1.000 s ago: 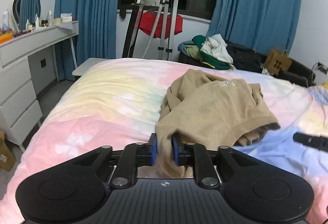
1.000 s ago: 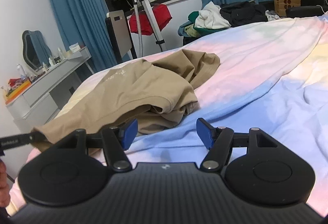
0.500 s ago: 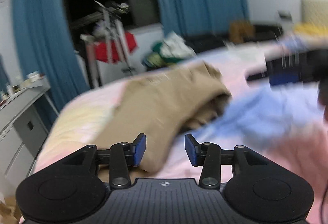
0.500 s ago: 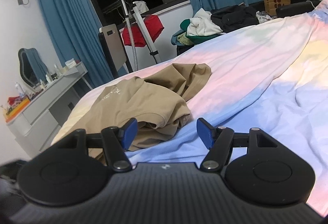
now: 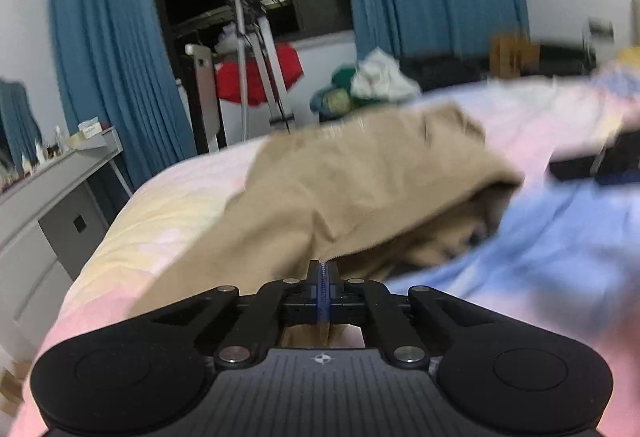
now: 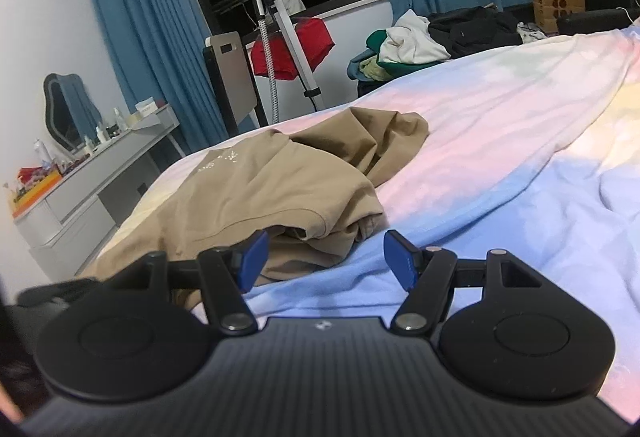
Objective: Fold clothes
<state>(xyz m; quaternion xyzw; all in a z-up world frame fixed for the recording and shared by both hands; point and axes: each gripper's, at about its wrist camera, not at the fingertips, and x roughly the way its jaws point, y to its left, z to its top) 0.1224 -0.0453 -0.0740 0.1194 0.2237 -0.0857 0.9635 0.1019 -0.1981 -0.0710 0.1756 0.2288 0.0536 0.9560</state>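
- Left tongs [image 5: 323, 279]: pressed together, clamped on a fold of the tan shirt [image 5: 352, 181].
- Right tongs [image 6: 325, 257]: spread apart, holding nothing, just beside the shirt's hem.
- The tan shirt lies crumpled on the bed [image 6: 520, 165], toward its left edge.

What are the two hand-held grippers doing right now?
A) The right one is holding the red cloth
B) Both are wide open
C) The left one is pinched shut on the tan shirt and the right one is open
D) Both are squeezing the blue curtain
C: the left hand-held gripper has its blue pads pressed together on the tan shirt, while the right hand-held gripper has its pads spread apart, holding nothing.
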